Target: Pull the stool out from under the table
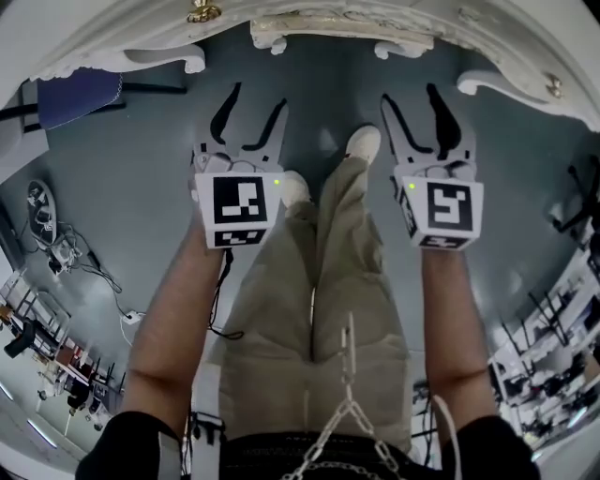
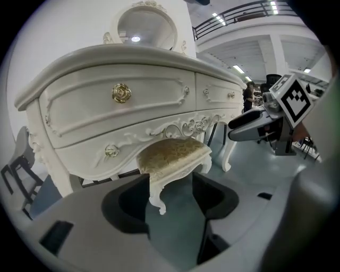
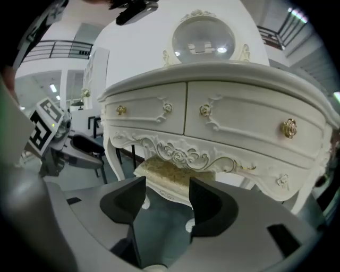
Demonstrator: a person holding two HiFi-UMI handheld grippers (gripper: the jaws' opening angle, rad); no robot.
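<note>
A white stool [image 2: 172, 159] with a gold patterned cushion stands tucked under the ornate white dressing table [image 2: 133, 106]. In the right gripper view the stool [image 3: 170, 172] shows below the table's carved apron [image 3: 186, 151]. Seen from the head view, only the stool's front edge [image 1: 337, 36] and feet show under the table rim [image 1: 122, 28]. My left gripper [image 1: 248, 112] and right gripper [image 1: 419, 105] both hang open above the grey floor, short of the stool, with nothing between their fingers.
The person's legs and white shoes [image 1: 361, 142] stand between the grippers. A dark blue chair [image 1: 75, 94] sits at the left. Cables and a power strip [image 1: 127, 317] lie on the floor at the left; desks and racks [image 1: 553, 347] line the right.
</note>
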